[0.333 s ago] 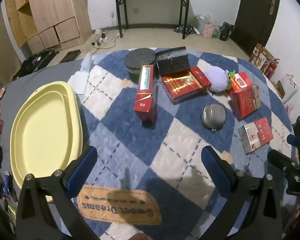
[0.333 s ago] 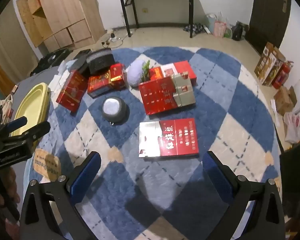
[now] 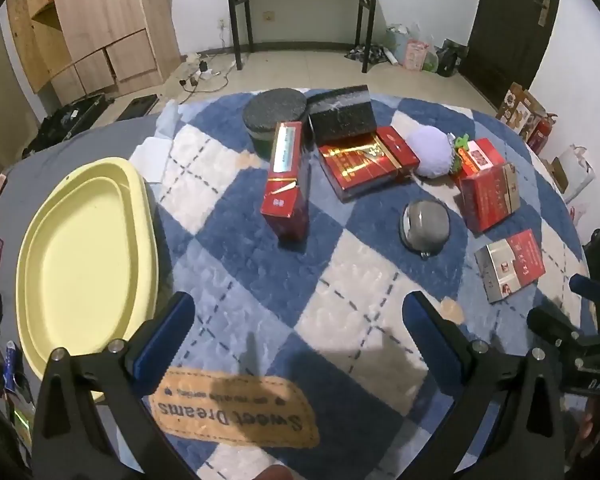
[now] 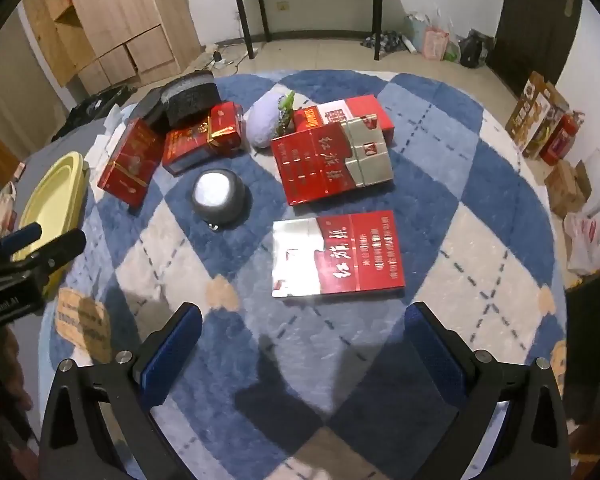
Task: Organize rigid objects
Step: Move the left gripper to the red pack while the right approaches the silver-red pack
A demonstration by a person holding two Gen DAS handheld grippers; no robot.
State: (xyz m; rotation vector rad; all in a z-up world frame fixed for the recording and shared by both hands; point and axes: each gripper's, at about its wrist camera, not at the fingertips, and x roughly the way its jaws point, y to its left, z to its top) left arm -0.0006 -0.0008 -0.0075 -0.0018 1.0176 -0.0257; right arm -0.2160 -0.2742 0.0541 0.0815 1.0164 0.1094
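Several red boxes lie on a blue-and-white checked rug (image 3: 228, 280). A flat red-and-silver box (image 4: 336, 254) lies just ahead of my right gripper (image 4: 300, 336), which is open and empty above the rug. A larger red box (image 4: 328, 160) lies behind it. A grey dome-shaped object (image 4: 218, 198) sits to the left. My left gripper (image 3: 296, 324) is open and empty, low over the rug, with an upright red box (image 3: 286, 184) ahead. A yellow tray (image 3: 84, 248) lies at the left.
A black round tin (image 3: 276, 114), a black box (image 3: 342, 116), a gold-and-red box (image 3: 364, 164) and a lilac plush ball (image 3: 434, 152) sit at the rug's far side. A "Sweet Dreams" label (image 3: 232, 412) is near the front edge. A wooden cabinet (image 3: 100, 28) stands behind.
Both grippers have shifted only slightly; the objects on the rug have not moved.
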